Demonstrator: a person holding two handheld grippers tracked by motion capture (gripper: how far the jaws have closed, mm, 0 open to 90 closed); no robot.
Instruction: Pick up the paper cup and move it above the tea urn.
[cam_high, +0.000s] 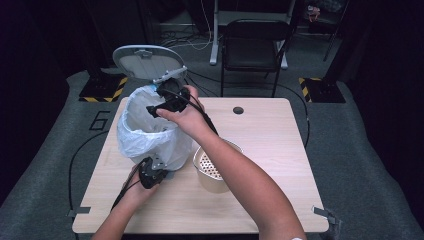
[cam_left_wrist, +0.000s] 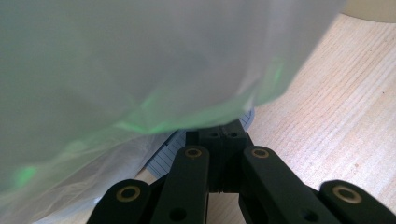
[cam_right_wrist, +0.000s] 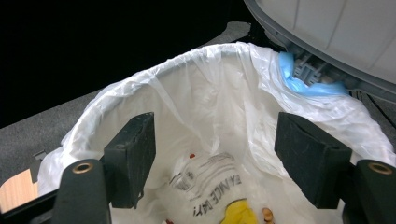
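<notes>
hovering over the lined bin (cam_high: 150, 131) at the desk's (cam_high: 260, 200) far left, the right gripper (cam_right_wrist: 215, 154) has empty parted jaws, while the left gripper (cam_high: 151, 172), jaws closed, steadies its base; slipping could tip it.

Thin, crinkled translucent plastic liner (cam_right_wrist: 219, 93); matt pale wood-grain table (cam_high: 270, 145); smooth grey plastic lid (cam_high: 147, 61).
</notes>
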